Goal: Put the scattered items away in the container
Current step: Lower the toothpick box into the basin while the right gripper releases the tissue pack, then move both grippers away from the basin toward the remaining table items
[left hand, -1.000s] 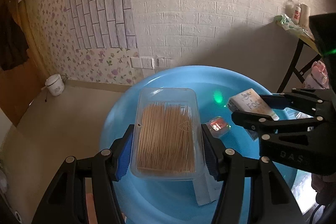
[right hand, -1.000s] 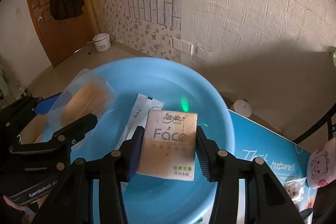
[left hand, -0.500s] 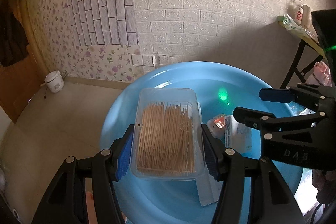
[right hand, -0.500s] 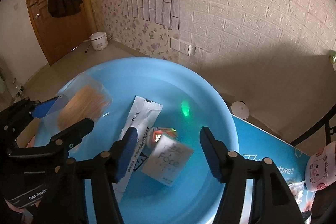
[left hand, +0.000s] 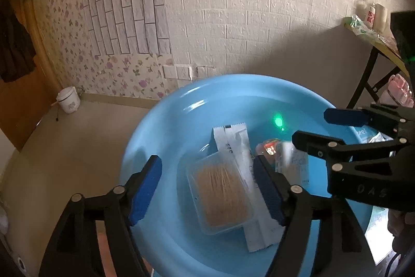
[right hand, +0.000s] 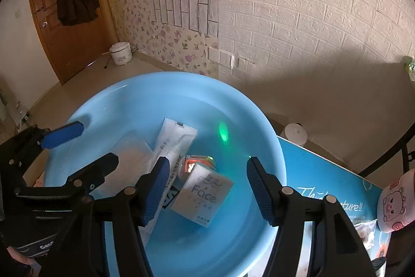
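The blue basin [left hand: 160, 126] stands on a blue printed surface [right hand: 324, 173] whose far edge runs near a white brick wall; both grippers hang over the basin. The left gripper [left hand: 207, 188] has its jaws opening, nothing pressed between the blue pads; the clear toothpick box [left hand: 220, 195] lies below them on the basin floor, blurred, resting partly on a long white sachet [left hand: 233, 142] that stretches from the basin's middle toward its near rim. The right gripper [right hand: 205, 192] holds its jaws apart and empty; beneath them the tissue pack [right hand: 203, 195] printed "Face" lies tilted on the basin floor, its upper corner touching a small orange-and-white item [right hand: 197, 162] just beside the sachet's right edge. A green light spot [right hand: 223, 133] shows on the basin's inner wall, toward the far side. On the surface's right edge, outside the basin, sits a pink pig-faced item [right hand: 394, 201]; a small clear packet [right hand: 365, 232] lies near it toward the near right corner. A white rice cooker [right hand: 119, 53] stands on the floor by the floral wall.
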Motion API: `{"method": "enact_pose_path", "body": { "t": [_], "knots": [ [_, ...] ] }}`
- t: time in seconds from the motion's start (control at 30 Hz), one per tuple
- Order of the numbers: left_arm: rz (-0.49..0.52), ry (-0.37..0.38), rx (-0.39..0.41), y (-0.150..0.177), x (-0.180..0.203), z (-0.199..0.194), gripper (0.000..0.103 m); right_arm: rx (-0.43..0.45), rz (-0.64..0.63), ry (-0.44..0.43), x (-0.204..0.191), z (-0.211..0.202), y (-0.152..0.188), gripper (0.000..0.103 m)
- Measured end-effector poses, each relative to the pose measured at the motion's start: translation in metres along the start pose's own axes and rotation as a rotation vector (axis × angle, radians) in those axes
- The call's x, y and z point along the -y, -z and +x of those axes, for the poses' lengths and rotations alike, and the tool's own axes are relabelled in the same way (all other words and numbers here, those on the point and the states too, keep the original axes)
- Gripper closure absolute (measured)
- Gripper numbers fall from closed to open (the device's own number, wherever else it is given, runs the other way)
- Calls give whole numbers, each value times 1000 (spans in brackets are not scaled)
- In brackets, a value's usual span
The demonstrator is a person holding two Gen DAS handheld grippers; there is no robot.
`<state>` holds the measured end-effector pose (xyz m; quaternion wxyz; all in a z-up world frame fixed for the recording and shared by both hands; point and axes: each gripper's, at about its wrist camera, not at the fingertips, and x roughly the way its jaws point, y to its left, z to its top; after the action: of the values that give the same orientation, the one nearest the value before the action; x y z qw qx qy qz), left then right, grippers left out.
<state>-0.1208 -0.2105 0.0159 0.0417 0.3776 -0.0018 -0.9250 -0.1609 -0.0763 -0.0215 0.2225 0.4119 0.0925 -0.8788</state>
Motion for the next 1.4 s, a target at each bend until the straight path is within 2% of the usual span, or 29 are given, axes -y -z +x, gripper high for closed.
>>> {"method": "enact_pose_path", "body": {
  "t": [0.63,1.0,1.17,1.4],
  "knots": [
    [3,7,8,5,14,-14,31,15,30,5,6,-23,10,40],
    [-42,18,11,15,27,-28,28,23,99,10,27,-57,40,40],
    [-67,28,19,19,39,-39,22,24,128,19,42,-72,55,40],
    [-65,35,-1,29,60,-52,18,-1,127,9,49,-88,80,39]
  ]
}}
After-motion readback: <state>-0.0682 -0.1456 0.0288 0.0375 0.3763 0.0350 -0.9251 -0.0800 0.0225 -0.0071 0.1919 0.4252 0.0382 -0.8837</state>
